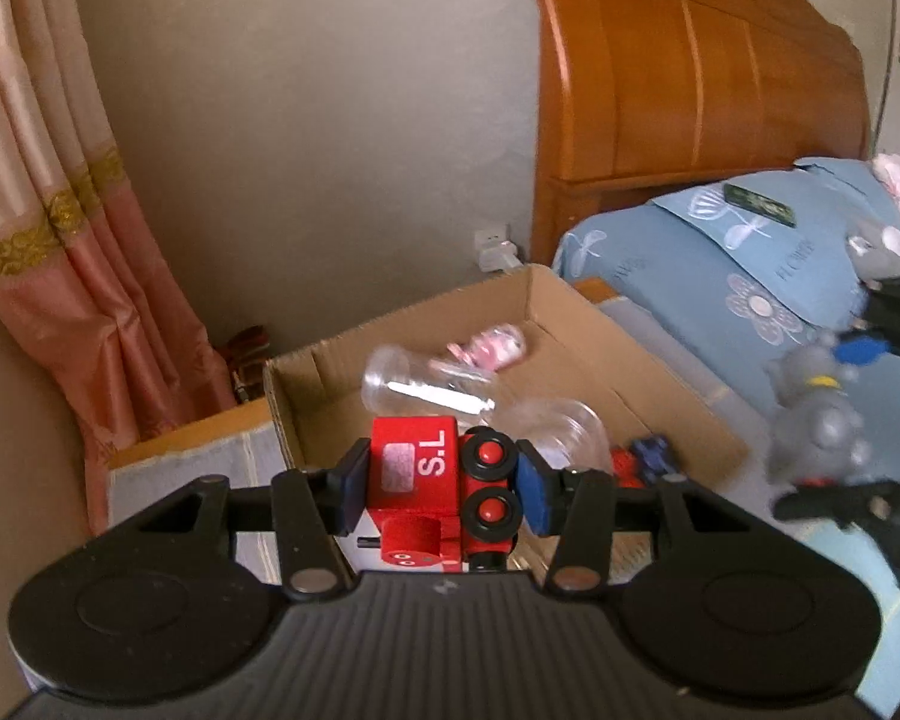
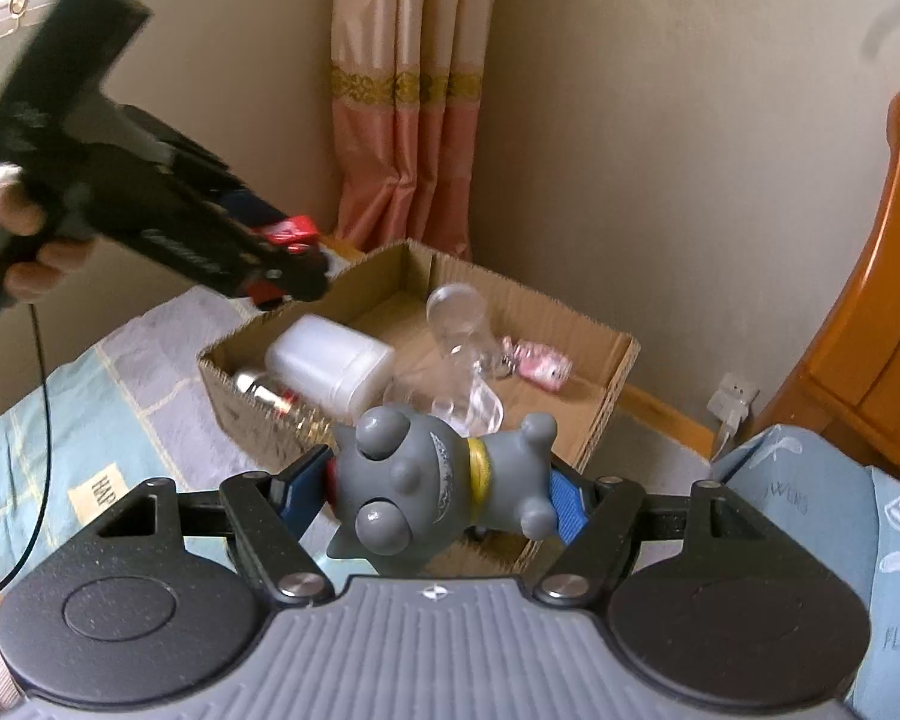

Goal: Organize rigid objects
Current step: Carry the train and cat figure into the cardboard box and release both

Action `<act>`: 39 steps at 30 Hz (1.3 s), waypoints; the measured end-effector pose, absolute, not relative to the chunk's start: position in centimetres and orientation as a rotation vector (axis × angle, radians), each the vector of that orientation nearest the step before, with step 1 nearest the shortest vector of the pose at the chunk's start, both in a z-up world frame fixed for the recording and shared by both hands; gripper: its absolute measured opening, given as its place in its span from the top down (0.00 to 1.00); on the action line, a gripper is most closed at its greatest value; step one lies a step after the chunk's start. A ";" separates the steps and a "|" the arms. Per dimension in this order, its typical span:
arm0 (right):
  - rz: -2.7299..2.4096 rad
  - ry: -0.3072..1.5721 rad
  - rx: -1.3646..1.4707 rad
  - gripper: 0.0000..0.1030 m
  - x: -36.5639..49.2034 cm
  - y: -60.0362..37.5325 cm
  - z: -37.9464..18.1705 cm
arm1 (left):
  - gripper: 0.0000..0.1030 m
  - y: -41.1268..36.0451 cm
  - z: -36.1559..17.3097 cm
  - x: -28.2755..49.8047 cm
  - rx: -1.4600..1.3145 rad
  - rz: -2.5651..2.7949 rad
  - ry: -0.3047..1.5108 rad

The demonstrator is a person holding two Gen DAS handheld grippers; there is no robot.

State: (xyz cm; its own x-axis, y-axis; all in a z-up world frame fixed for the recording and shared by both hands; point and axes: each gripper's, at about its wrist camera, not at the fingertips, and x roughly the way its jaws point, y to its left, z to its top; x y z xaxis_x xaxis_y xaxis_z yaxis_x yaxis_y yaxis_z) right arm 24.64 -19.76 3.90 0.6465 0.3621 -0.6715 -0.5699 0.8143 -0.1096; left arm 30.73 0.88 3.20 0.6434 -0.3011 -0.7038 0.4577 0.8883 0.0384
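My left gripper is shut on a red wooden toy train marked "S.L", held above the near edge of an open cardboard box. My right gripper is shut on a grey rubber cat figure with a yellow collar, held just in front of the same box. In the left wrist view the cat and the right gripper show at the right. In the right wrist view the left gripper hovers over the box's left corner with the red train.
The box holds clear plastic bottles, a white container, a pink-wrapped item and a small red-blue toy. It sits on a bed with blue bedding. An orange wooden headboard, a pink curtain and a wall socket stand behind.
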 end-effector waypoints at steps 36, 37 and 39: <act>0.453 0.773 -0.237 0.25 34.0 -18.5 3.3 | 0.06 2.9 0.5 29.5 0.183 -0.339 0.801; 0.447 0.777 -0.230 0.25 34.5 -18.4 3.3 | 0.06 2.9 0.5 29.0 0.196 -0.340 0.802; 0.439 0.785 -0.217 0.25 35.6 -18.2 3.3 | 0.06 2.9 0.2 28.0 0.216 -0.334 0.801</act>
State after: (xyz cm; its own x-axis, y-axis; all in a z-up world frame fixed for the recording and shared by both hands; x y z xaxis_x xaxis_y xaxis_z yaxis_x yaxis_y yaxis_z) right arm 35.59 -18.17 3.31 0.6236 0.2992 -0.7222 -0.4581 0.8885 -0.0274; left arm 27.96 2.86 0.25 0.6477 -0.2105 -0.7322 0.3722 0.9260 0.0630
